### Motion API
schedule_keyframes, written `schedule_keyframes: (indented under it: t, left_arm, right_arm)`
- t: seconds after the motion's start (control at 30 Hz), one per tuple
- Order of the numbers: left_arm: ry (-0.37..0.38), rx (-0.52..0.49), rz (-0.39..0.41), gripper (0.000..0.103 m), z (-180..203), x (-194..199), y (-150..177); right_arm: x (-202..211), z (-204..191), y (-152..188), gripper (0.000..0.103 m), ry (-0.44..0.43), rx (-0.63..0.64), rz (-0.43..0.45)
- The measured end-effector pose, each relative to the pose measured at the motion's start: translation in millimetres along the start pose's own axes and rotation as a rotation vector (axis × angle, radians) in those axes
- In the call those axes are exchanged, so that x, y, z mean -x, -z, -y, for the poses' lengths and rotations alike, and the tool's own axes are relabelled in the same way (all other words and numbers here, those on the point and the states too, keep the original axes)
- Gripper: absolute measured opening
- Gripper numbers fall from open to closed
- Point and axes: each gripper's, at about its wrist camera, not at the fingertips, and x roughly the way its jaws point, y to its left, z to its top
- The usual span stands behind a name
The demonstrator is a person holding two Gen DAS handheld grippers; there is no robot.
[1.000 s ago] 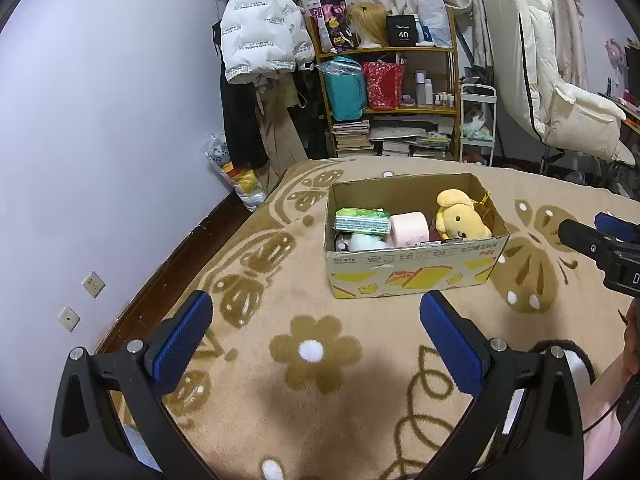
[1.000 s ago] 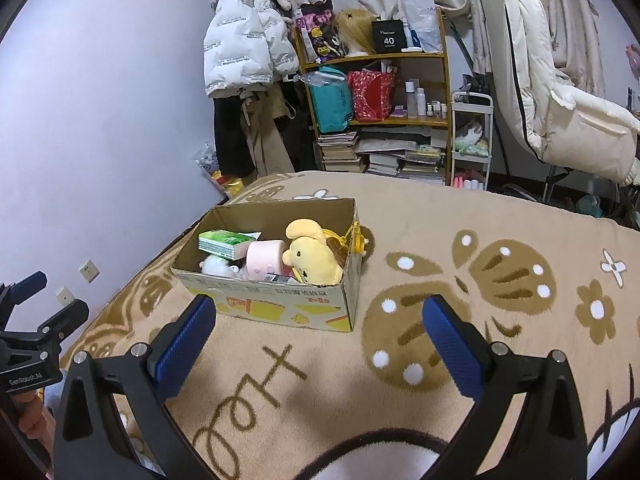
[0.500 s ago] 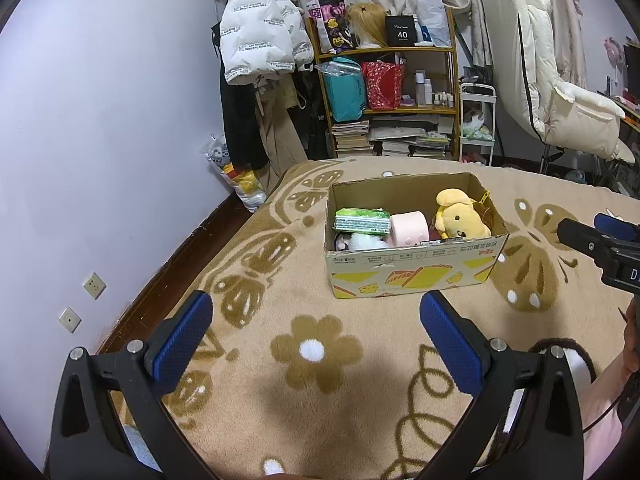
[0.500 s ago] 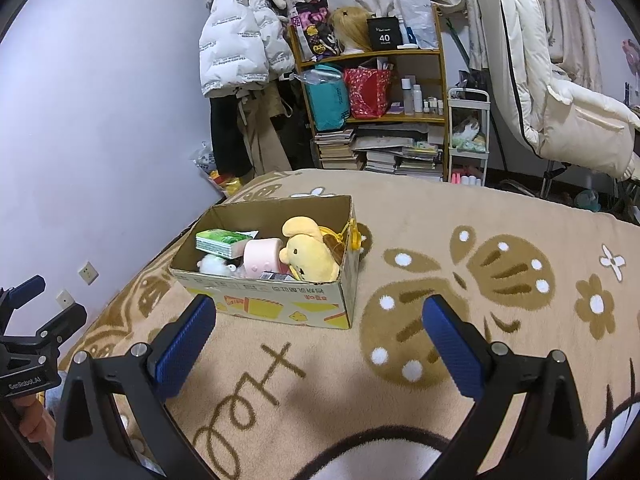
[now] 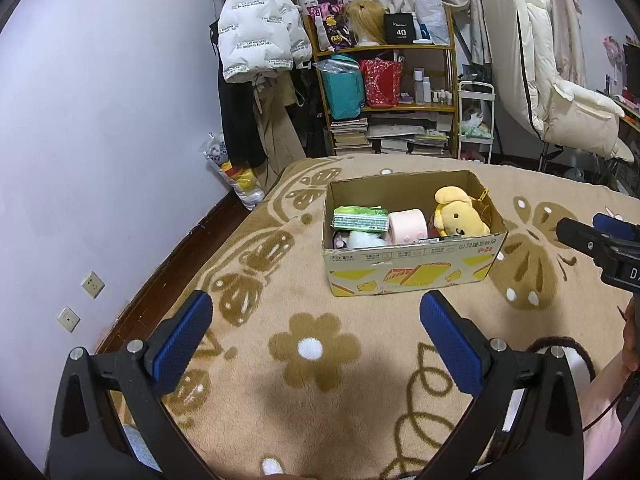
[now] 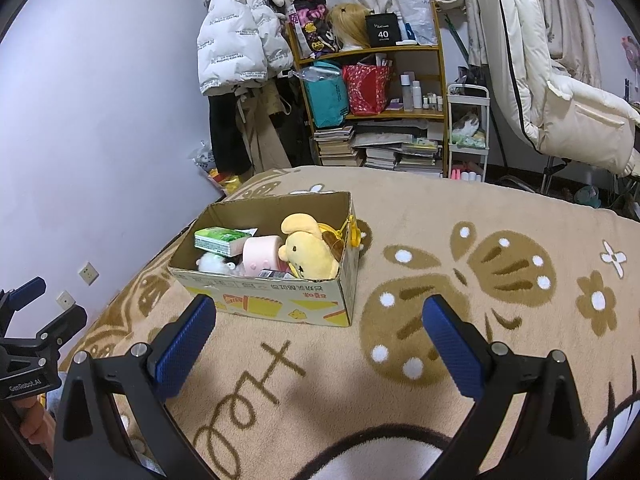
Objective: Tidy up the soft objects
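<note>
Backs off slightly on the right tool (image 6: 316,336), holds near-steady on the left tool (image 5: 314,332), both spread apart and empty over the bed (image 6: 500,216), with cardboard box (image 6: 280,300) at twelve o'clock already holding yellow plush (image 6: 310,250), pink roll (image 6: 262,256), green pack (image 6: 220,239); probably finished.

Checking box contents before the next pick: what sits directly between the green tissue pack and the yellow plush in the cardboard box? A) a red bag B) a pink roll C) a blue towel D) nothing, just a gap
B: the pink roll lies in the cardboard box, with the green tissue pack on one side and the yellow plush on the other.
</note>
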Motion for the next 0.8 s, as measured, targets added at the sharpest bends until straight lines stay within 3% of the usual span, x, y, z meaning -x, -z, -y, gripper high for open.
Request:
schedule_keyframes:
  t: [0.8]
  left_arm:
    - [0.004, 0.000, -0.004, 0.103, 1.1, -1.0, 1.8]
  right_arm:
    - [0.0, 2.3, -0.2, 0.103, -0.002, -0.006, 0.000]
